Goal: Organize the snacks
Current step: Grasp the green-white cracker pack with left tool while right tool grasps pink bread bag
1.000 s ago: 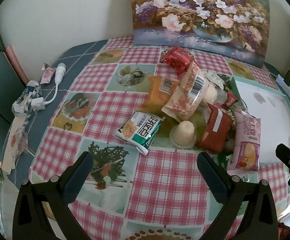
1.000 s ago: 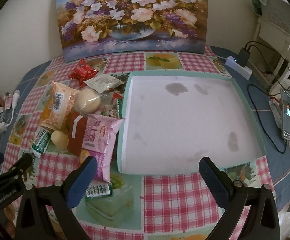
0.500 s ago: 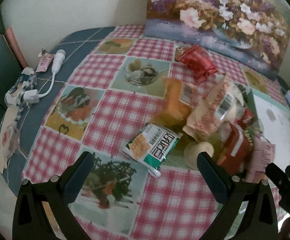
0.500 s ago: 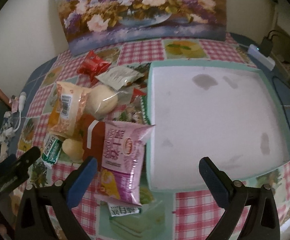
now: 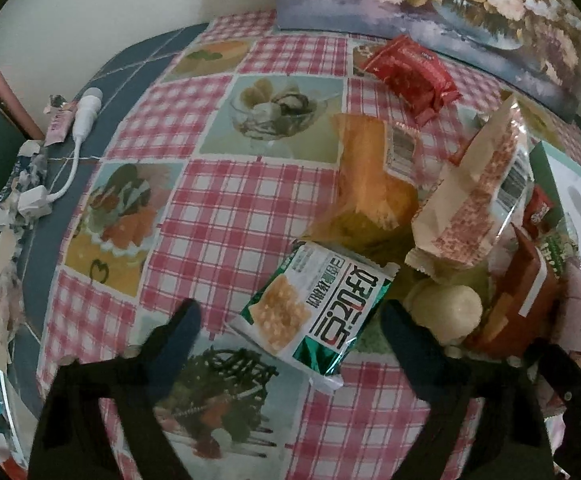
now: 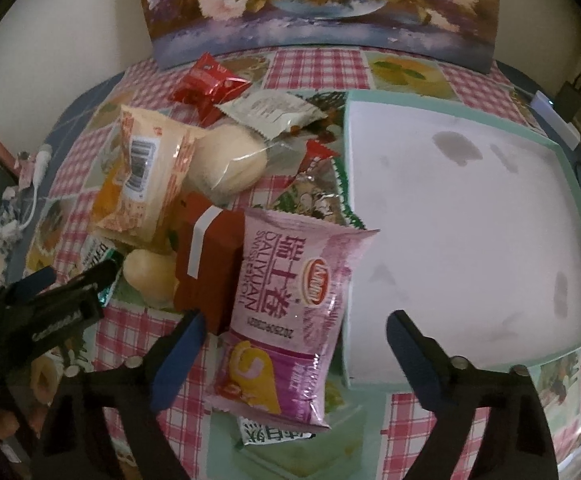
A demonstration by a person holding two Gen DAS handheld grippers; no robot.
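Looming larger than a second ago, the snack pile now fills the middle of both wrist views, and the flower painting point(image 6: 322, 8) has slid up to the top edge. In the left wrist view the left gripper point(image 5: 290, 332) points steeply down at the checked tabletop point(image 5: 226, 216); its fingers point(image 5: 178, 332) are closing from full spread yet remain wide apart. The green and white snack packet point(image 5: 314, 304) lies flat between them at lower centre, touched by neither finger. Just right of it sits a pale round bun point(image 5: 446, 312), with an orange packet point(image 5: 370, 184) and a red-patterned bag point(image 5: 478, 200) stacked above. A red wrapped snack point(image 5: 410, 76) lies apart near the top.

In the right wrist view the right gripper point(image 6: 294, 344) is tilted down as steeply, its fingers point(image 6: 178, 348) also closing but still broadly open. The pink Swiss roll packet point(image 6: 290, 312) lies between them at lower centre, its lower half inside the gap, with no finger pressing it. Beside it to the left stands a dark red box point(image 6: 206, 264). The white tray with a teal rim point(image 6: 562, 148) fills the right side of the frame, just beside the pile, holding no snacks. The left gripper's black frame shows at the left edge.
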